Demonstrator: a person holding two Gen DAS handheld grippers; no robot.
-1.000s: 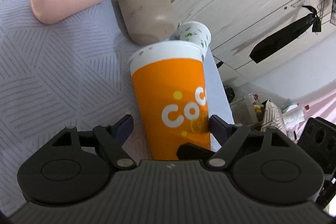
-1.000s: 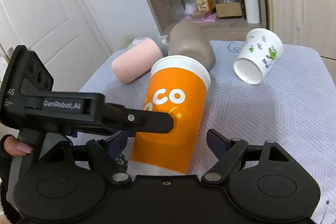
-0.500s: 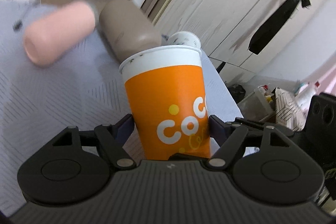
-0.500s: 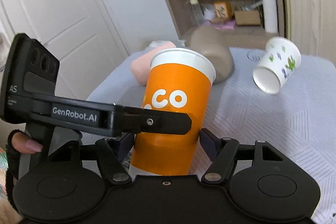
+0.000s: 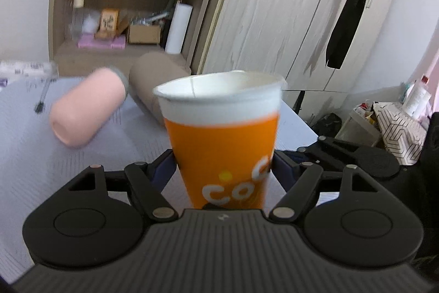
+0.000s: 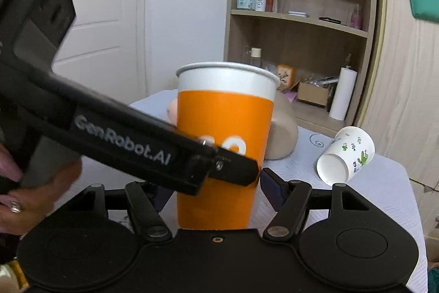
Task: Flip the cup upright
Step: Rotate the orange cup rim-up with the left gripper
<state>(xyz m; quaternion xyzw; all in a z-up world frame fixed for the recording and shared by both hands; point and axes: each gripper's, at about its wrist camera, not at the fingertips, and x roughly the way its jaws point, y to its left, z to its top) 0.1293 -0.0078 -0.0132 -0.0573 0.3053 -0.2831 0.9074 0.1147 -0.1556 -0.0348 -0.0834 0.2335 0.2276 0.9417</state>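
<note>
Here, closest to you, both grippers meet on one orange paper cup [image 5: 222, 153]. Your left gripper [image 5: 222, 165] has its two fingers pressed against opposite sides of the cup's lower body, clamped on it. From the right-hand camera, your right gripper [image 6: 211, 188] brackets the same cup; its right finger sits just beside the wall, its left finger is hidden behind the left gripper's black arm, so you cannot tell whether it truly grips.

The cup [image 6: 223, 155] stands mouth up, white rim on top, nearly vertical. Its base is hidden by the gripper bodies, so whether it rests on the table [image 6: 384, 197] cannot be told.

Judge it as light, thin and easily crushed: the rim already looks slightly squeezed out of round in the left view. The paper is smooth and tapers downward, so it may slip up through a loose pinch. Hold low to mid body, where the wall is narrower and stiffer near the base, with gentle pressure, and avoid the soft open rim.

Farther back, a pink tumbler [image 5: 87, 107] and a tan tumbler [image 5: 156, 78] lie on their sides. To the right, a small white leaf-print paper cup [image 6: 345, 155] also lies tipped over. Beyond stands a wooden shelf [image 6: 299, 18].
</note>
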